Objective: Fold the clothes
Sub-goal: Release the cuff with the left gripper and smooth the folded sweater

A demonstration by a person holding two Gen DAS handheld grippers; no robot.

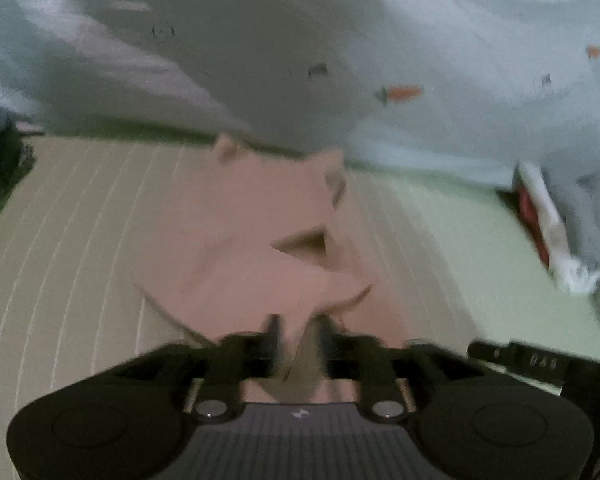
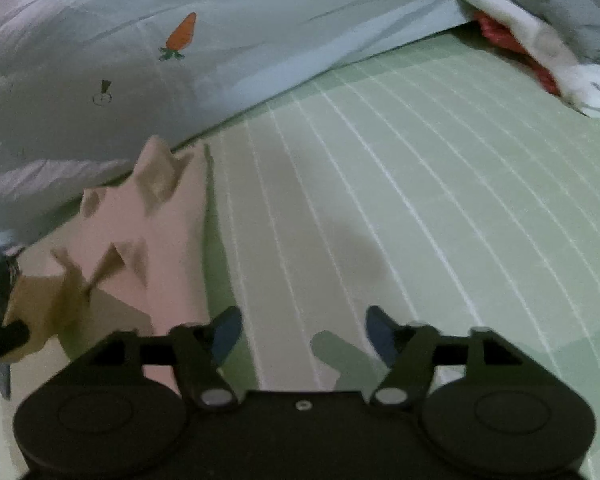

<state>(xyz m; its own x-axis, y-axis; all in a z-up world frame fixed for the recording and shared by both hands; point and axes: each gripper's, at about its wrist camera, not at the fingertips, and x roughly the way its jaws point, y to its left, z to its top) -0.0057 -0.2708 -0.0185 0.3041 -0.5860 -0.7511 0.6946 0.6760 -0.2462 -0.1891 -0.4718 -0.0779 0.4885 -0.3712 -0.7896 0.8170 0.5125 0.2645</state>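
That pink garment (image 1: 260, 248) is thin, floppy stuff, rumpled on the striped green sheet (image 2: 420, 200) near the carrot-print quilt (image 2: 260, 20). Left gripper (image 1: 296, 334) is pinching its near edge; right gripper (image 2: 302, 328) hangs spread apart, empty. I'd grab corners or hems.

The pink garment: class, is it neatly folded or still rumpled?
Rumpled. The pink garment shows uneven creases and peaks, one edge pinched in the left gripper.

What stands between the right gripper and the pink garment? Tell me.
Nothing visible. The right gripper is open over bare striped sheet, and the pink garment lies just to its left, with only sheet between. The left gripper already pinches the garment's near edge.
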